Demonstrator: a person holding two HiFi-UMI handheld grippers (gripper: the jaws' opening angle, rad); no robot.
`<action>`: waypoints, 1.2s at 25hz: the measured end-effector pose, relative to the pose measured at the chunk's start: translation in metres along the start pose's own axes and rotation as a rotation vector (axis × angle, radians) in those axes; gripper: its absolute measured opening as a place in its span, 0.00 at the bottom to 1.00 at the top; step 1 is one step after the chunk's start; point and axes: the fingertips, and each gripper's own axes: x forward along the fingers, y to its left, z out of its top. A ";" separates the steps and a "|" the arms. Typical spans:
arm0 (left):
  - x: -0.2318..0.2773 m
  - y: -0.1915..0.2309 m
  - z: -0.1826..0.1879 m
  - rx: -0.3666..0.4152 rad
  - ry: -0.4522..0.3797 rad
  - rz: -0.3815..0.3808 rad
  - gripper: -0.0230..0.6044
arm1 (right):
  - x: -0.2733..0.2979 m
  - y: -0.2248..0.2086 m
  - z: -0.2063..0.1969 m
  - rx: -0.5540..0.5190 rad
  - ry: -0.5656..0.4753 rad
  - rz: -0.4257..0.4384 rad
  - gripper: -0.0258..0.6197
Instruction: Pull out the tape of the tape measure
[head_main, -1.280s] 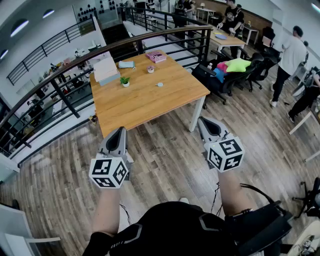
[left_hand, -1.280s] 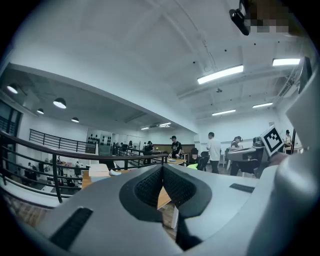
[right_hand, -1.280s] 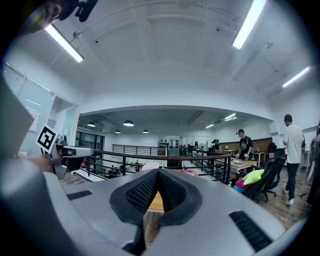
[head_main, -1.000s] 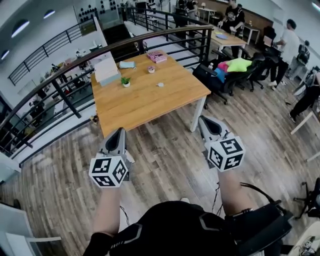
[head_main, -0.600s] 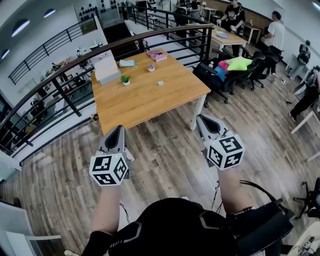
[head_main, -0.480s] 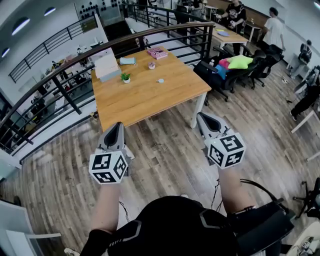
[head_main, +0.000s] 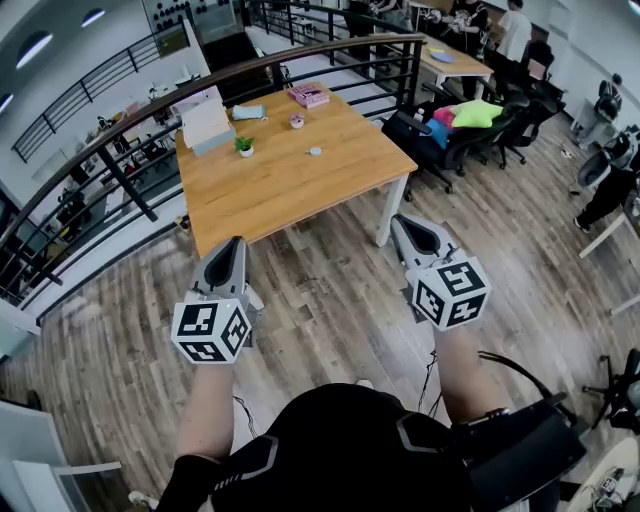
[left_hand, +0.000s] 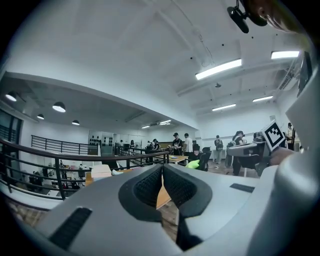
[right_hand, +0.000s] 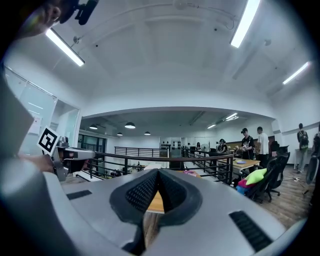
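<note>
A small round pale object (head_main: 314, 151), which may be the tape measure, lies on the far part of the wooden table (head_main: 290, 195); it is too small to tell for sure. My left gripper (head_main: 228, 247) is held in the air over the floor short of the table's near edge, its jaws shut and empty. My right gripper (head_main: 404, 221) hovers near the table's front right corner, also shut with nothing in it. In the left gripper view the left gripper (left_hand: 162, 171) points at the table, as does the right gripper (right_hand: 158, 175) in its own view.
On the table stand a white box (head_main: 205, 122), a small potted plant (head_main: 244, 146), a pink box (head_main: 309, 95) and a small cup (head_main: 297, 121). A dark railing (head_main: 250, 72) runs behind it. Office chairs with a green cushion (head_main: 477, 113) stand at the right; people are further back.
Both grippers stay shut and hold nearly the same places before the table. The head view has shifted a little. A person in a white shirt at the back right has walked off to the far table.
</note>
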 end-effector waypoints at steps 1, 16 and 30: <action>0.000 0.000 0.001 0.005 -0.002 0.003 0.09 | 0.000 -0.001 0.000 0.000 -0.001 -0.002 0.05; 0.005 -0.005 -0.011 -0.020 -0.012 0.001 0.46 | -0.005 -0.016 -0.009 0.009 0.018 0.024 0.49; 0.039 -0.047 -0.019 -0.009 0.007 0.010 0.46 | -0.014 -0.057 -0.020 0.003 0.022 0.072 0.51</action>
